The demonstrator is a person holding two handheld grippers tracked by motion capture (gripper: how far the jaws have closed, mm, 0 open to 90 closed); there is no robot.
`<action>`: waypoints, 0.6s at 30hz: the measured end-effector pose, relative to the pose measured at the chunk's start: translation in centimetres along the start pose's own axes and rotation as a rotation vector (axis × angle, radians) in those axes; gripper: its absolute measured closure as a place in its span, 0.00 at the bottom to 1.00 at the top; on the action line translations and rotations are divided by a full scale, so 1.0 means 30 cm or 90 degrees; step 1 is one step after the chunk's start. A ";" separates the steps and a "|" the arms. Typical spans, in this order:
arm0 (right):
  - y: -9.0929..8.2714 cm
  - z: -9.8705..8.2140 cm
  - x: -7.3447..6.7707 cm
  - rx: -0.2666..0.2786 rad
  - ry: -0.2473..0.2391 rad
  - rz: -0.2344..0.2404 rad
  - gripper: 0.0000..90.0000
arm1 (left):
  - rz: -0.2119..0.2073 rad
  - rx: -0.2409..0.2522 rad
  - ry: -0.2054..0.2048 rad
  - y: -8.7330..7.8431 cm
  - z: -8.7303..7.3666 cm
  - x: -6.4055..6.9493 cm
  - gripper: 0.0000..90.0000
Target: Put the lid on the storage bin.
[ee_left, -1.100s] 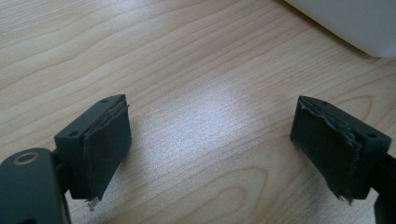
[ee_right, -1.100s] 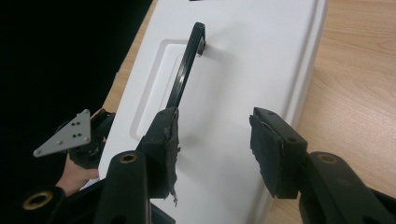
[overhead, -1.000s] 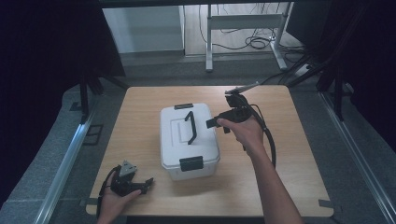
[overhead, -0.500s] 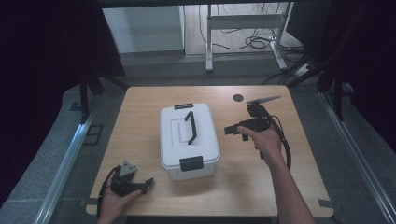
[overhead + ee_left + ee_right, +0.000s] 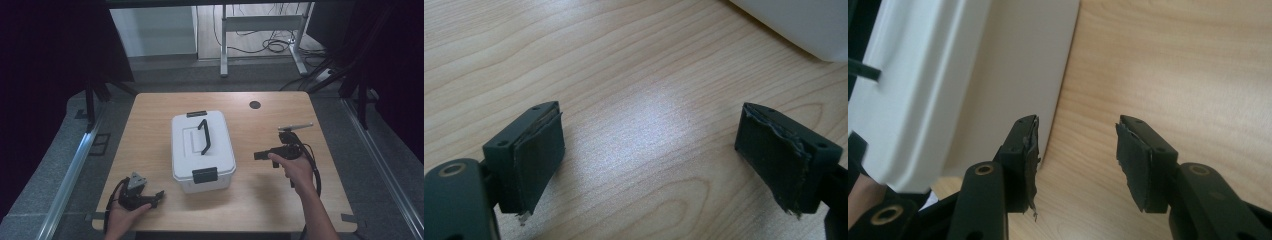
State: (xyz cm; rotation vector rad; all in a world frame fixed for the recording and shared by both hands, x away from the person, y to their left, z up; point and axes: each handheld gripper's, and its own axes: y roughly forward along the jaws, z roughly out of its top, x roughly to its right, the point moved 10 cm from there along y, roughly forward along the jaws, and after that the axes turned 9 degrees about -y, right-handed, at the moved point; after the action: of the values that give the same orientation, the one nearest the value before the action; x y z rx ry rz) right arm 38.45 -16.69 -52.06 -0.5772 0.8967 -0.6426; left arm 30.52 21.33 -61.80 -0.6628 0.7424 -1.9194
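On the wooden table (image 5: 150, 115), seen in the high view, a white storage box (image 5: 202, 150) with a black handle (image 5: 204, 136) and black latches is set in the middle. The right gripper (image 5: 260, 155) is held at about 3 o'clock from the box, near it but not touching, and is pointed toward the box's side. The left gripper (image 5: 157, 196) is kept at about 7 o'clock from the box, low by the table's near edge. The lid is seen shut, with the near latch (image 5: 205, 175) down.

From the left gripper view, the left gripper (image 5: 649, 155) is seen spread wide with nothing between the jaws. Bare wood is seen under it, and a corner of the white box (image 5: 804, 25) is found at about 1 o'clock, well apart.

From the right gripper view, the right gripper (image 5: 1078, 160) is seen partly spread, with nothing pinched. The box's white side wall (image 5: 1013, 85) is found at about 11 o'clock, just beside the left jaw.

The step in hand is judged to be a reach toward the box. Next, the box would need to be met at its side or a latch, and both tongs would likely be needed.
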 end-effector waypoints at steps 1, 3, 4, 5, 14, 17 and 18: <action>0.004 -0.015 0.007 -0.001 0.001 0.003 0.57 | 0.000 0.000 0.000 0.000 0.000 0.000 0.14; 0.010 -0.041 0.022 -0.003 0.002 0.008 0.57 | 0.000 0.000 0.000 0.000 0.000 0.000 0.14; 0.013 -0.052 0.027 -0.001 0.004 0.010 0.57 | 0.000 0.000 0.000 0.000 0.000 0.000 0.14; 0.014 -0.061 0.034 -0.002 0.005 0.011 0.56 | 0.000 0.000 0.000 0.000 0.000 0.000 0.14; 0.034 -0.104 0.067 -0.020 0.024 0.004 0.55 | -0.001 0.000 0.001 0.000 0.000 0.000 0.14; 0.040 -0.105 0.062 -0.018 0.023 0.007 0.54 | -0.002 -0.001 0.002 0.000 0.000 0.000 0.13; 0.040 -0.105 0.062 -0.018 0.023 0.007 0.54 | -0.003 -0.001 0.003 0.000 0.000 0.000 0.13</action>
State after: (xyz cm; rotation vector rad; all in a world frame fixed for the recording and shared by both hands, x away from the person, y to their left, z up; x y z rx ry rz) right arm 36.96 -17.80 -55.46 -0.5875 0.9427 -0.6335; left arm 30.52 21.33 -61.80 -0.6615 0.7457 -1.9248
